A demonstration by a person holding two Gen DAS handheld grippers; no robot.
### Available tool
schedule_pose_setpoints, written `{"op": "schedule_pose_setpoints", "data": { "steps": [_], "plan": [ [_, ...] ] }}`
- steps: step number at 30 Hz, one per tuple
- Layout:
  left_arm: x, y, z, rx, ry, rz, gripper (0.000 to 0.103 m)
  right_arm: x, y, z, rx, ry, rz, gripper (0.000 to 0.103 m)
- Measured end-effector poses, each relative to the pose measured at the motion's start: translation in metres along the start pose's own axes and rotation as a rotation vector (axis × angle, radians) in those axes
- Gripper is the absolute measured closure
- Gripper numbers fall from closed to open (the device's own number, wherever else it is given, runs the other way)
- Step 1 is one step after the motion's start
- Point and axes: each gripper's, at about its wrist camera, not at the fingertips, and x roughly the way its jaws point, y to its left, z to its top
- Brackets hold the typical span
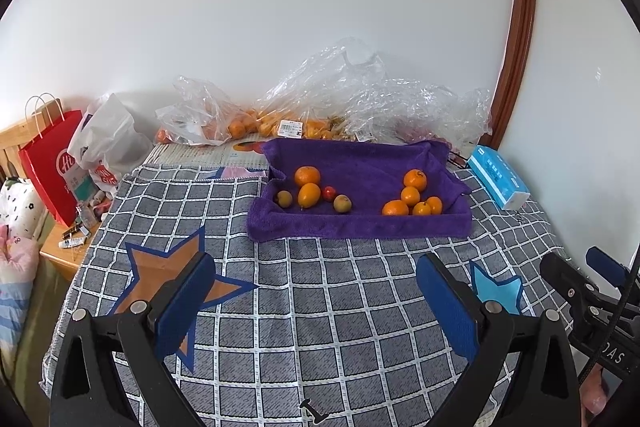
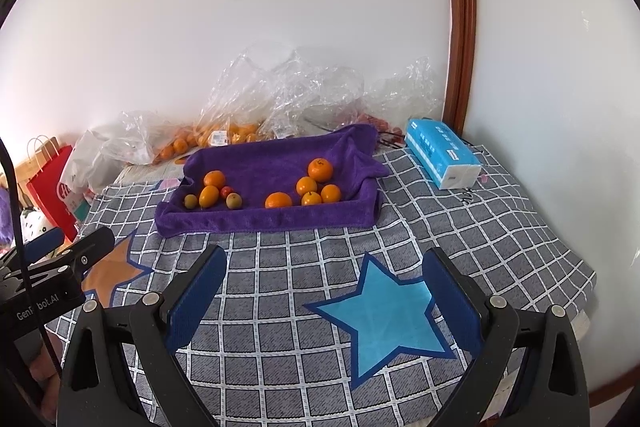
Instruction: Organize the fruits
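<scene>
White wall behind, grid-pattern bedspread [image 1: 320,307] under both your grippers. Purple towel-lined tray [image 1: 360,227] sits toward the far edge of the bedspread, near the wall.

Count in the tray: 10 fruits.
- Left group [image 1: 312,191], 5: one orange, one oval orange fruit, two small brownish-green fruits, one small red one.
- Right group [image 1: 414,195], 5: all oranges, clustered and touching.

Your left gripper [image 1: 316,301] has jaws wide apart, nothing between the blue pads, hovering over the near part of the bedspread. Your right gripper [image 2: 326,301]: same, spread wide and empty, above the blue star patch [image 2: 384,315].

Behind the tray along the wall: clear plastic bags [image 1: 340,99] with more oranges inside, number not countable. One blue tissue pack [image 2: 442,157] at the far right corner.
</scene>
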Motion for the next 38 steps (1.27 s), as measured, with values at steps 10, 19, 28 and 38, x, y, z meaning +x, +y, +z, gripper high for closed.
{"op": "schedule_pose_setpoints", "data": {
  "steps": [10, 19, 28, 38],
  "plan": [
    [0.0007, -0.0016, -0.0003, 0.001, 0.003, -0.006, 0.002, 0.0021, -0.0006, -0.0008, -0.001, -0.001, -0.005, 0.005],
    [-0.0006, 0.0001, 0.0006, 0.0, 0.007, -0.007, 0.002, 0.0031, -0.001, -0.0006, -0.002, 0.005, 0.0, 0.005],
    [-0.004, -0.0012, 0.0004, 0.004, -0.004, -0.005, 0.002, 0.0006, -0.0007, -0.0012, 0.0, -0.003, 0.0, 0.005],
    [-0.0053, 0.0017, 0.0023, -0.009, -0.017, 0.0, 0.002, -0.0009, 0.0018, 0.0, -0.009, -0.013, 0.0, 0.005]
  ]
}}
